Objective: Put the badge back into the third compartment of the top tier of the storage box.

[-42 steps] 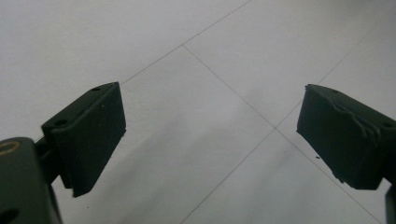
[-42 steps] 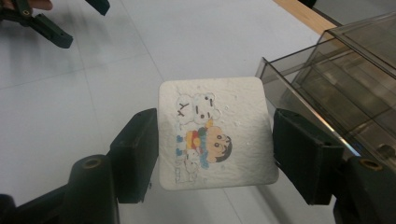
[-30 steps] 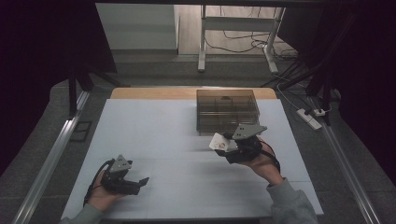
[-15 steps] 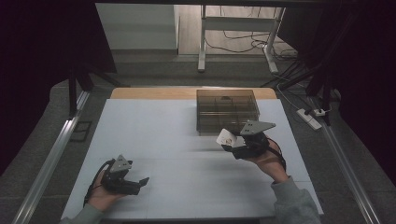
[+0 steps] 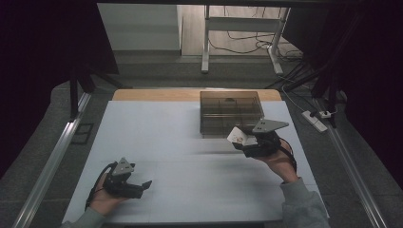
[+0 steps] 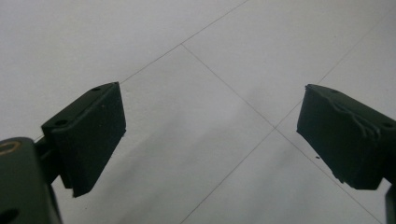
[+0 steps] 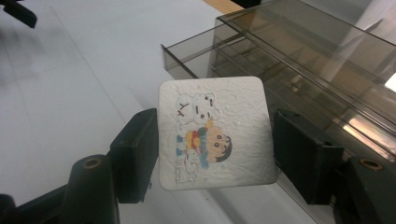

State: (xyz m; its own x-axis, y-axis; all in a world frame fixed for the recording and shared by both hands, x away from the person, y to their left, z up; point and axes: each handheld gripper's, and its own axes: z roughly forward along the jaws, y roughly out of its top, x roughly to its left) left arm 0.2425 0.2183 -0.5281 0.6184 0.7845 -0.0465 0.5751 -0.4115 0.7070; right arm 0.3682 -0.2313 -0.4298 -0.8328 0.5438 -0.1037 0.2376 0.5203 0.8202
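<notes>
Two tools sit over one big white surface (image 5: 190,142). At the back of it stands a smoky see-through plastic box with little compartments (image 5: 230,111). It is open on top.

Next in size is the right tool (image 5: 240,142), just in front of that box. Its jaws stand fairly wide, and between them sits a small white square pad with a cartoon child printed on it (image 7: 215,133). One jaw touches the pad's edge. A thin gap seems to show by the other jaw, so I cannot tell if the grip is tight.

The left tool (image 6: 210,135) rests low near the front. It is wide open with nothing in it.

With a loose grip, the pad could tip and fall onto the surface. It could also bump the box wall and land in the wrong compartment.
</notes>
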